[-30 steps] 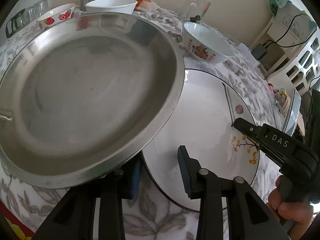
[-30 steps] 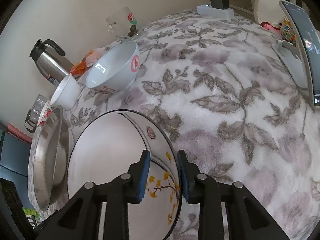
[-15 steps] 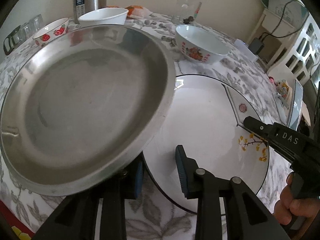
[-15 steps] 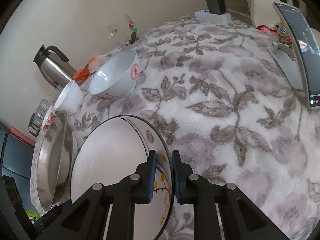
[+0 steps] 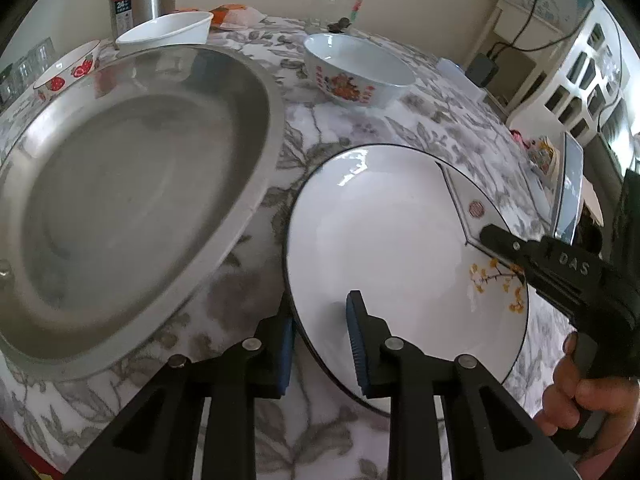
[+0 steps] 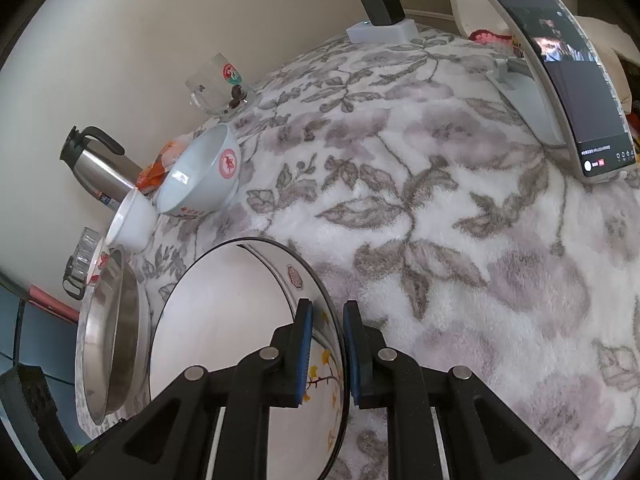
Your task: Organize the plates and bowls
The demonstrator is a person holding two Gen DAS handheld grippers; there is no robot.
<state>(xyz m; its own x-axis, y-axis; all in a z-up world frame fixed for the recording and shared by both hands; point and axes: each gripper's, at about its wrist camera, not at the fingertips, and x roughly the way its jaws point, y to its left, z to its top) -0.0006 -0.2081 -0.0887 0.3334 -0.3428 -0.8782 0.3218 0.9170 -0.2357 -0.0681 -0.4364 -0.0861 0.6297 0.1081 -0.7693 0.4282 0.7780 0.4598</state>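
The white plate, black-rimmed with a yellow blossom sprig, sits near the front of the flowered tablecloth, held at two edges at once. The right gripper is pinched onto its rim on the right side, one blue pad inside and one outside, which looks like a hold meant to lift or steady the plate. The left gripper straddles the near left rim with a clear gap between its pads; one pad is over the plate's face, the other outside and below the rim, so it grips nothing yet. Just left of the plate, apart from it, lies the steel dish, probably the piece it is to be stacked with. Farther back stand the floral bowl, a plain white bowl and a strawberry bowl, with a thermos and glass mug by the wall and a phone propped at right. Whether the plate is resting on the cloth or raised cannot be told; the left gripper's lower pad is partly hidden by the rim.
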